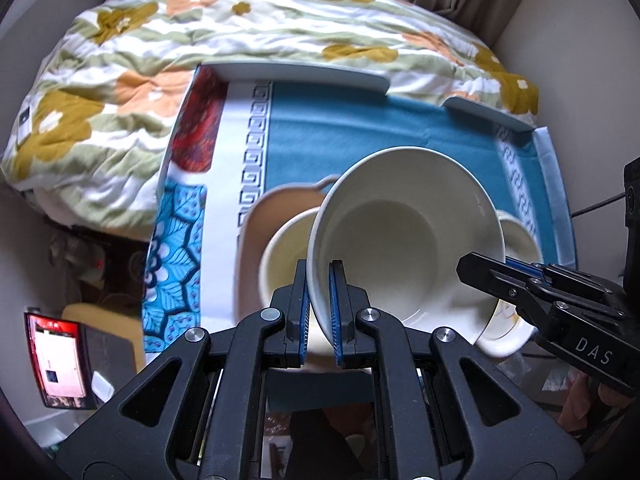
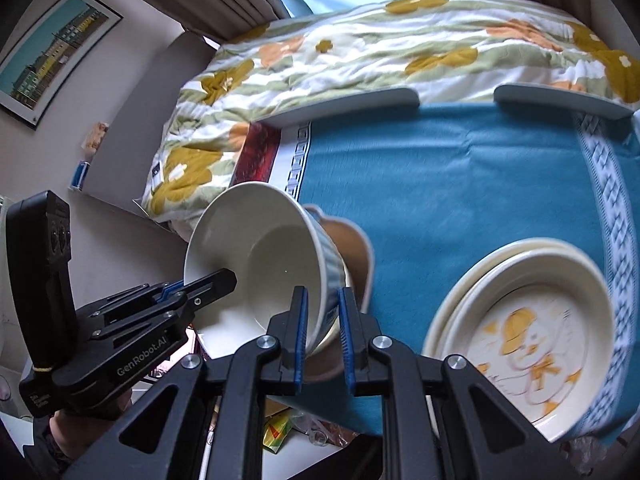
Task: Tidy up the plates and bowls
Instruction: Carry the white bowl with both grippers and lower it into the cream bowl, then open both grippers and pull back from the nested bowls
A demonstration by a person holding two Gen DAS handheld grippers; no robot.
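Observation:
A large white bowl [image 1: 404, 236] with a blue ribbed outside is held tilted above the table; it also shows in the right wrist view [image 2: 264, 256]. My left gripper [image 1: 319, 312] is shut on its near rim. My right gripper [image 2: 323, 344] is shut on the rim at the other side and shows from the side in the left wrist view [image 1: 486, 276]. Below the bowl lie a tan plate [image 1: 276, 204] and a cream bowl [image 1: 284, 248]. A stack of cream plates with a duck picture [image 2: 532, 336] sits at the right.
The table has a teal cloth [image 2: 460, 184] with a patterned border. Behind it lies a bed with a floral quilt [image 1: 168, 52]. Two grey raised rails [image 1: 304, 74] edge the table's far side. A phone [image 1: 60, 364] lies low at the left.

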